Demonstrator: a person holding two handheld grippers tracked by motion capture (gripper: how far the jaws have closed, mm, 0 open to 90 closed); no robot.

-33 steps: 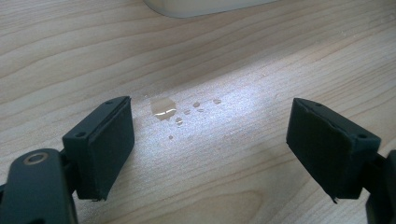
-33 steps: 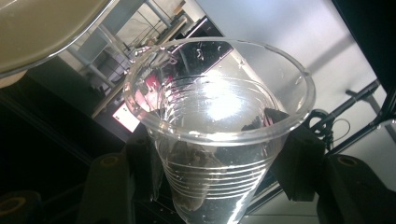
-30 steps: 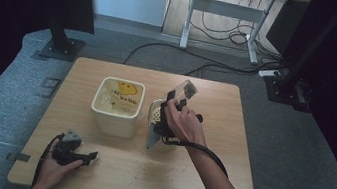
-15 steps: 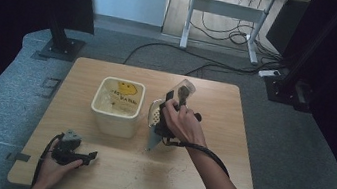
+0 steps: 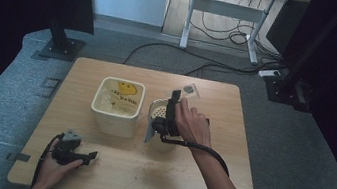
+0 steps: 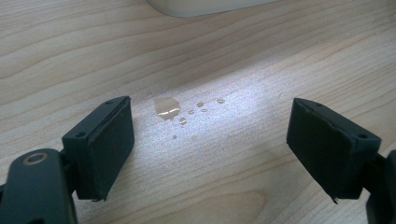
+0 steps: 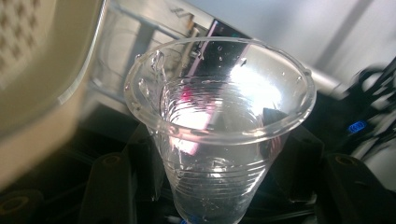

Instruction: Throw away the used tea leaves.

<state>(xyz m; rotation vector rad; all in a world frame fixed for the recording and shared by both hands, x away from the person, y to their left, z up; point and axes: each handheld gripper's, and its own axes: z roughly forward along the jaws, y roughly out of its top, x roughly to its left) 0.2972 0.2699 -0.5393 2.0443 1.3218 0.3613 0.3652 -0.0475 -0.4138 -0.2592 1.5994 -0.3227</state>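
A cream square bin (image 5: 116, 106) with a yellow smiley face printed on its inner wall stands on the wooden counter (image 5: 109, 68), left of centre; small dark specks lie on its floor, though what they are is hard to make out from the high view. Just right of it stands a second pale container with a perforated wall (image 5: 158, 108), partly covered by the person's right hand (image 5: 192, 123).

The right gripper (image 7: 215, 154) holds a clear ribbed plastic cup (image 7: 219, 135). In the right gripper view the cup sits squarely between the two black fingers (image 7: 140, 158), which press on its lower walls from either side, its rim well above them. Droplets cling to the inside of the cup and a little water seems to lie at its bottom. The cup is raised beside the perforated container, whose cream edge shows at the left of that view.

The left gripper (image 6: 210, 140) rests near the front left corner of the counter with its fingers (image 6: 105, 140) wide apart around nothing; between them a few water drops (image 6: 168, 107) lie on the wood.

Compared with a second ago, the right hand has shifted little and stays over the perforated container, and the left hand lies where it was.
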